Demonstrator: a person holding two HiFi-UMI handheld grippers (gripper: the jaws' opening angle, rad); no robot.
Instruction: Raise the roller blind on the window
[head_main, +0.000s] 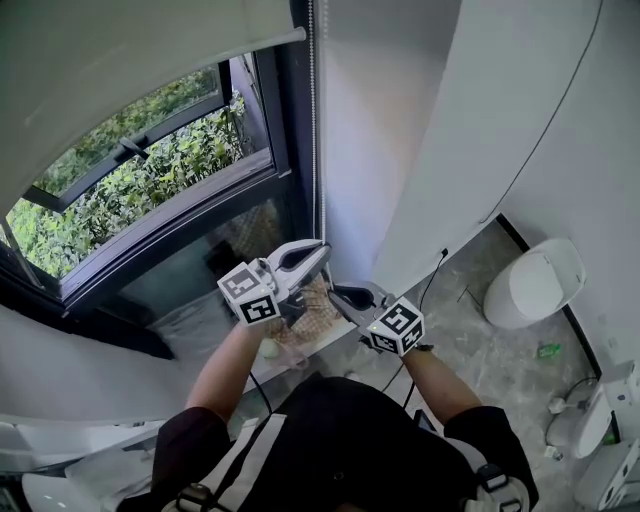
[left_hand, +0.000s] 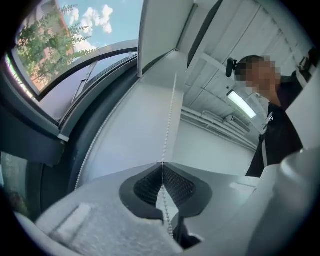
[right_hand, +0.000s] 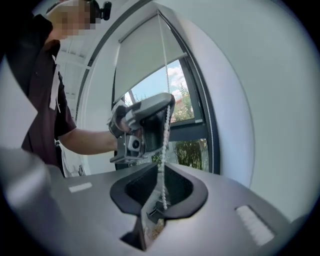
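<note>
Item 1. Person's forearms, in dark short sleeves, reaching from the bottom of the head view toward the window; one gripper was in each hand.

Item 2. Right gripper, below the window's right edge and the lower of the two. Its marker cube faced up. Its jaws stood slightly apart, with the bead chain running through the gap; the pads were not pressing on it.

Item 3. Left gripper, just above and to the left of the right one, at the window's lower right corner. Its jaws were closed together on the same bead chain, which was pinched between the ribbed pads and ran taut upward from them.

Item 4. Bead chain, white, hanging as a loop down the window's right frame. One strand passed through both grippers; a second strand lay apart from it, against the dark frame.

Item 5. Roller blind, pale, covering the upper part of the window. Its hem bar was high up and the glass beneath it was uncovered.

Item 6. Green foliage and sky, beyond the window glass.

Item 7. White toilet, on the grey floor well to the right of the window, past the white wall.
</note>
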